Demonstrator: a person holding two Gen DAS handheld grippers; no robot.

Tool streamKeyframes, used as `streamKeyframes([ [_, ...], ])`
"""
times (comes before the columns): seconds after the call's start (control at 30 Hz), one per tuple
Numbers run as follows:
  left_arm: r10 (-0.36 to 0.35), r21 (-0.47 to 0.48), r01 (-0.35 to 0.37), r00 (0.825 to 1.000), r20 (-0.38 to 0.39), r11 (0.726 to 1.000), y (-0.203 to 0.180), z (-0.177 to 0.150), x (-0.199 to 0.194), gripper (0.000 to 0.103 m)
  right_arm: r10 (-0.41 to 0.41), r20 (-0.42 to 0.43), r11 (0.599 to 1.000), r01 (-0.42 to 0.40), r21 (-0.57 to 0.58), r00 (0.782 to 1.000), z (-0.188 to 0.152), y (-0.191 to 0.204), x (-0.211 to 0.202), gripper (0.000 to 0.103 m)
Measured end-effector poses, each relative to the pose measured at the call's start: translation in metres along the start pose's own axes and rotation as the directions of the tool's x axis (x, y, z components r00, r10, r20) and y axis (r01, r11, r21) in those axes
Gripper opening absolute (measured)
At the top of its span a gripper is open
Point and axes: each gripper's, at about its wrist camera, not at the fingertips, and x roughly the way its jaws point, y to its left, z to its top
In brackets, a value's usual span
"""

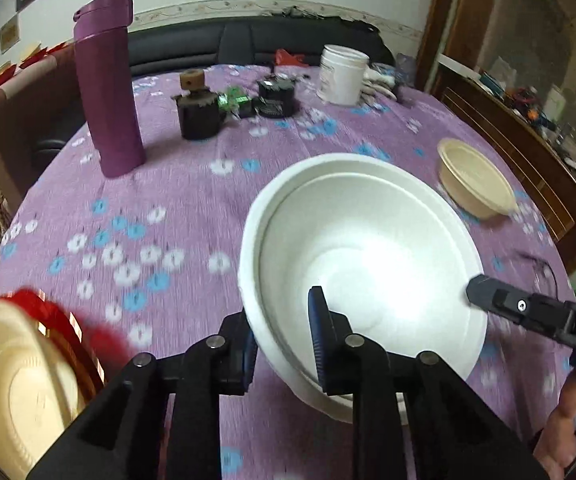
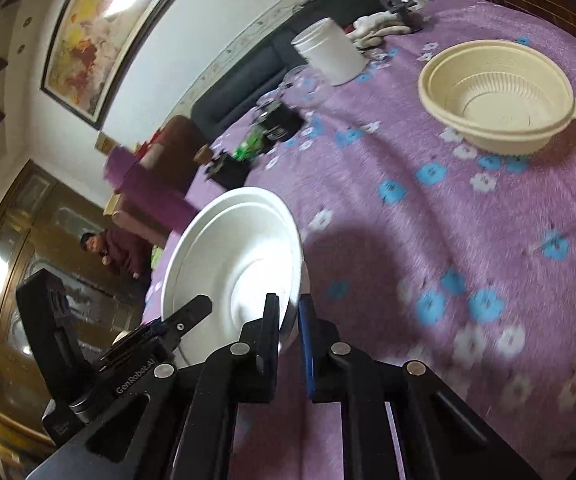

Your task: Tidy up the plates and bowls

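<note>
A white bowl (image 1: 368, 252) is held above the purple flowered tablecloth, tilted. My left gripper (image 1: 283, 344) is shut on its near rim. My right gripper (image 2: 290, 320) is shut on the opposite rim of the same white bowl (image 2: 239, 256); its finger also shows in the left wrist view (image 1: 488, 292). A cream bowl (image 2: 496, 92) stands upright on the table to the right, also seen in the left wrist view (image 1: 476, 180). A cream plate (image 1: 15, 376) lies on a red plate (image 1: 59, 316) at the lower left.
A purple flask (image 1: 107, 92) stands at the back left. A white jar (image 1: 342, 74), dark small items (image 1: 199, 112) and green packets (image 1: 233, 102) sit at the far side. A wooden cabinet (image 1: 528, 148) runs along the right. A person (image 2: 107, 252) sits beyond the table.
</note>
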Motion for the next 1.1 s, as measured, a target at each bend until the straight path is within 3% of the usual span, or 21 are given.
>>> streamKeyframes([
  [0.3, -0.047, 0.064, 0.050, 0.998, -0.047, 0.997, -0.008, -0.058, -0.021, 0.029, -0.033, -0.036, 0.999, 0.032, -0.016, 0.999, -0.059, 0.009, -0.030, 0.011],
  [0.5, -0.026, 0.056, 0.028, 0.999, -0.038, 0.998, -0.003, -0.060, -0.012, 0.032, -0.092, -0.030, 0.995, 0.090, -0.053, 0.995, -0.069, 0.012, -0.028, 0.014],
  [0.67, 0.012, 0.072, -0.012, 1.000, -0.002, 0.997, -0.004, -0.056, -0.012, 0.032, -0.160, 0.012, 0.980, 0.161, -0.121, 0.987, -0.072, 0.021, -0.027, 0.025],
  [0.77, 0.016, 0.089, -0.017, 1.000, 0.013, 0.996, -0.007, -0.058, -0.013, 0.032, -0.192, 0.023, 0.971, 0.193, -0.143, 0.981, -0.073, 0.022, -0.023, 0.025],
  [0.83, 0.035, 0.107, -0.039, 0.999, 0.034, 0.994, -0.011, -0.060, -0.016, 0.032, -0.182, 0.007, 0.972, 0.181, -0.149, 0.983, -0.075, 0.022, -0.020, 0.018],
  [1.1, 0.060, 0.129, -0.070, 0.995, 0.082, 0.989, -0.015, -0.062, -0.026, 0.032, -0.194, 0.019, 0.969, 0.195, -0.149, 0.981, -0.078, 0.025, -0.024, 0.018],
])
